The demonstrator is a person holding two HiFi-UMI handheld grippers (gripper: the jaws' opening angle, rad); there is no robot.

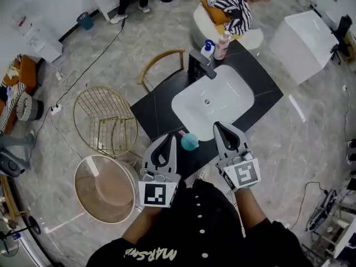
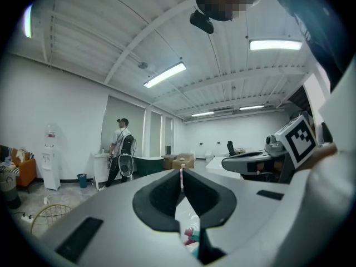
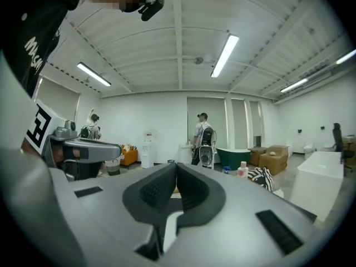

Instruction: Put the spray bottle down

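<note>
Here, seen from above, a teal spray bottle (image 1: 189,142) with a pink trigger sits on the dark desk (image 1: 161,107), just beside the near rim of the white sink (image 1: 231,96). It appears to stand upright and nothing touches it. The left hand-held gripper (image 1: 168,138) and the right hand-held gripper (image 1: 219,127) flank the bottle, one on each side. Both have their jaws pressed together at the tips, with nothing between them. The bottle looks already set down. Doing this step well now likely means drawing both hand-held grippers clear without brushing the bottle, since a knock could tip it into the basin.
</note>
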